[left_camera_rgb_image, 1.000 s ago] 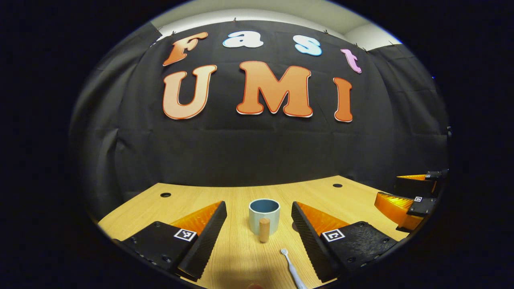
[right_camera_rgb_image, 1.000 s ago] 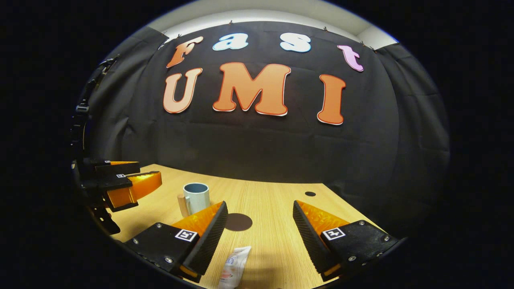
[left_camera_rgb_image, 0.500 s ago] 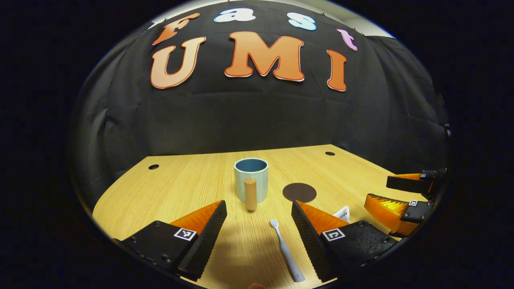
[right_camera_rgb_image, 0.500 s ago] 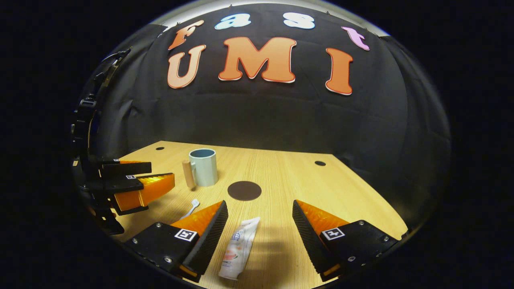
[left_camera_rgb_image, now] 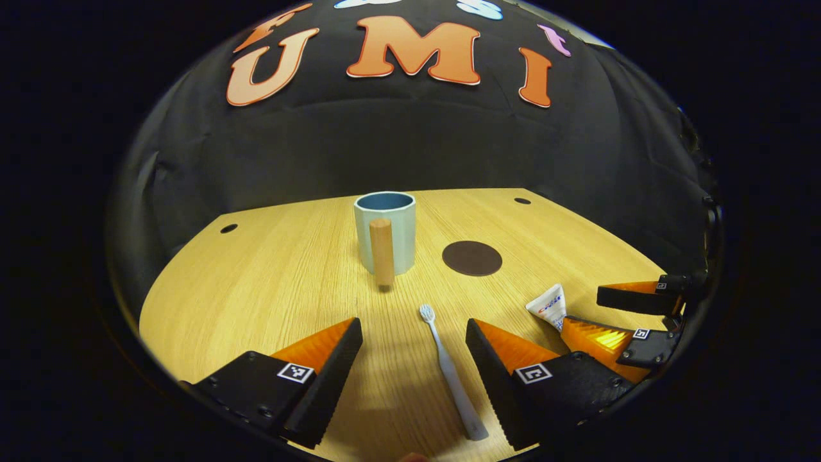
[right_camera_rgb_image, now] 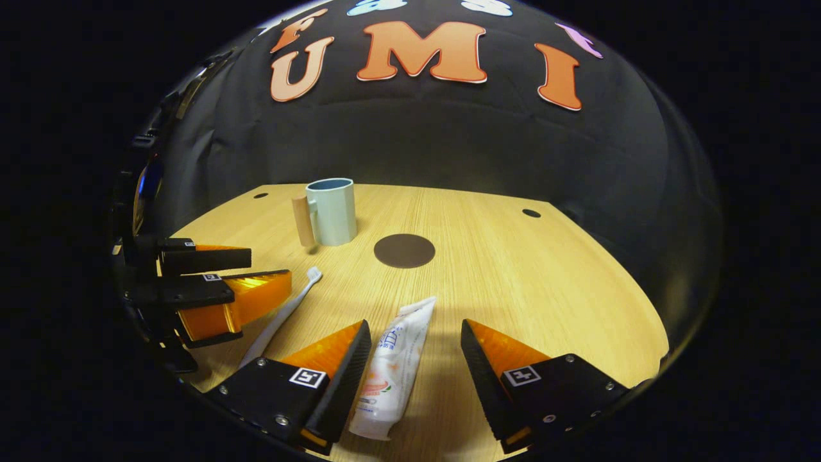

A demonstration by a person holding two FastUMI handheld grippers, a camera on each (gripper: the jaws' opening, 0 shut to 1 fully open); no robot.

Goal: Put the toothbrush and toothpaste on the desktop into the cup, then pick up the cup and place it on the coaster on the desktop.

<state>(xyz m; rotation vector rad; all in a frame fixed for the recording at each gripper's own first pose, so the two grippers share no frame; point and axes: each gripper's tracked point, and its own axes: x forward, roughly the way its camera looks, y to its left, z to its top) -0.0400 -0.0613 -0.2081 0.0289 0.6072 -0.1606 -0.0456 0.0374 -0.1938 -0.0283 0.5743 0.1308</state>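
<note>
A pale blue cup (left_camera_rgb_image: 385, 228) with a wooden handle (left_camera_rgb_image: 381, 251) stands upright mid-table, and a dark round coaster (left_camera_rgb_image: 472, 258) lies to its right. The white toothbrush (left_camera_rgb_image: 449, 372) lies flat between the open fingers of my left gripper (left_camera_rgb_image: 414, 326), head toward the cup. The white toothpaste tube (right_camera_rgb_image: 391, 369) lies between the open fingers of my right gripper (right_camera_rgb_image: 415, 326), close to its left finger. In the right gripper view the cup (right_camera_rgb_image: 333, 212), coaster (right_camera_rgb_image: 404, 250), toothbrush (right_camera_rgb_image: 282, 317) and left gripper (right_camera_rgb_image: 221, 289) show. Neither gripper touches anything.
The light wooden table (left_camera_rgb_image: 269, 289) has small dark cable holes near its far edge (left_camera_rgb_image: 228, 228). Black cloth walls close the back and sides. My right gripper (left_camera_rgb_image: 632, 314) sits at the right with the toothpaste (left_camera_rgb_image: 548, 305) beside it.
Both grippers have tipped down toward the table. The toothbrush and toothpaste now show at fuller length between their fingers. Nothing on the table has moved.
</note>
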